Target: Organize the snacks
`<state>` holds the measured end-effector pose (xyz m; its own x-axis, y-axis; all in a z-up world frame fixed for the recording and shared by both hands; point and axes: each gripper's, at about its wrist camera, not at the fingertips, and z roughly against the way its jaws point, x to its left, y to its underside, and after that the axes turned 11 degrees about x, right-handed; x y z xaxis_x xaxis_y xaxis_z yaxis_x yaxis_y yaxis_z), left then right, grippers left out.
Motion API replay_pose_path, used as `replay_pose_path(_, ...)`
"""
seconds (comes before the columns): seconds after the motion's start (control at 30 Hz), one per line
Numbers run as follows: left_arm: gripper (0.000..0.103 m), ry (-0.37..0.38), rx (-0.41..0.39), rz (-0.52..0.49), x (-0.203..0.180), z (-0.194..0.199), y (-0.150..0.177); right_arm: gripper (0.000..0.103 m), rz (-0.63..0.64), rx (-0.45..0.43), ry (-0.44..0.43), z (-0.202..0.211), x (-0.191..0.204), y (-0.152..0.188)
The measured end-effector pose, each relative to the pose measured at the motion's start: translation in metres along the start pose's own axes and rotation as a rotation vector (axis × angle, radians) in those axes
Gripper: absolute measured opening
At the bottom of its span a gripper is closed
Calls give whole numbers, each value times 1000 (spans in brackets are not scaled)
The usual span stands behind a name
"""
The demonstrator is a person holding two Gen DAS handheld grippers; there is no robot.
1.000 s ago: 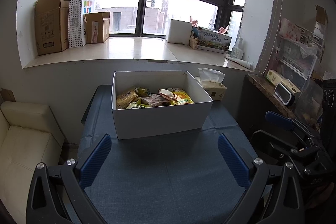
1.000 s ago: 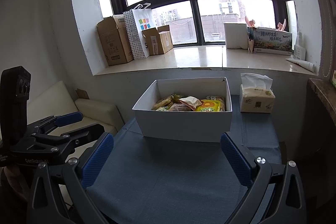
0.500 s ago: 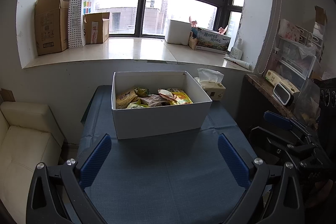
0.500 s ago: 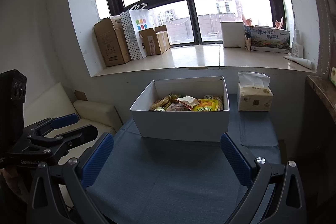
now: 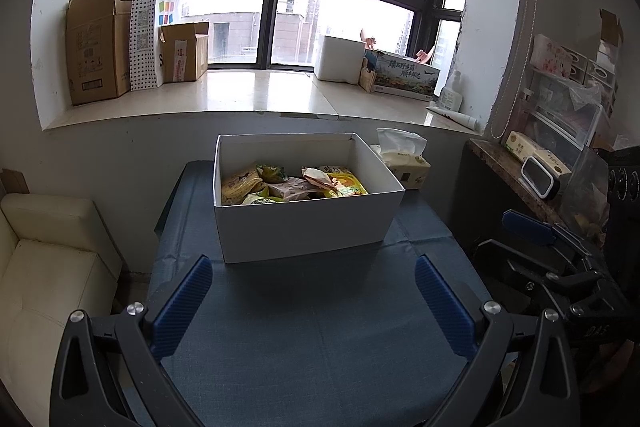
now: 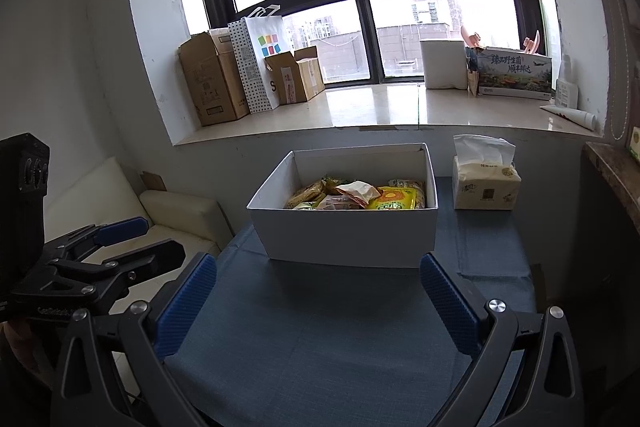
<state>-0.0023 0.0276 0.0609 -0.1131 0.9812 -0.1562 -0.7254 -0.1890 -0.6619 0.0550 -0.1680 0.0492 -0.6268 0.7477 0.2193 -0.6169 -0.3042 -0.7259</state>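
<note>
From my left wrist view I see the left gripper (image 5: 314, 299) with its blue-padded fingers (image 5: 182, 301) spread wide apart and nothing between them, hanging over the blue-covered counter (image 5: 312, 343) in the lower half of the frame. Just past the fingertips, in the centre of the frame, stands the white box (image 5: 304, 223), open at the top, and the snacks (image 5: 292, 183) lie inside it in a loose heap: yellow, green and pinkish packets overlapping one another. A tissue pack (image 5: 404, 161) sits just beside the box at its upper right. At the right edge of this view I can make out the right gripper (image 5: 560, 267). In my right wrist view the right gripper (image 6: 318, 297) likewise has its fingers (image 6: 450, 301) wide apart and empty above the counter (image 6: 320, 347), with the white box (image 6: 348, 237) centred just beyond them and the snacks (image 6: 360, 195) visible over its near wall. The tissue pack (image 6: 486, 183) stands right of the box, close but apart from it. The left gripper (image 6: 120, 247) shows at the left edge, off the counter's side. Cardboard boxes (image 6: 212, 79) line the windowsill (image 6: 380, 107) in the upper left.
</note>
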Motion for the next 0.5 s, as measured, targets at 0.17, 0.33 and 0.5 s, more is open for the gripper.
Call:
replay_pose_path(0.17, 103, 1, 2, 0, -1, 0, 0, 103, -1, 2, 2, 0, 1, -1)
replay_pose_path(0.33, 103, -1, 5, -1, -1, 0, 0, 103, 0, 3, 0, -1, 1, -1)
replay_pose_path(0.5, 103, -2, 6, -1, -1, -1, 0, 103, 0, 5, 0, -1, 1, -1)
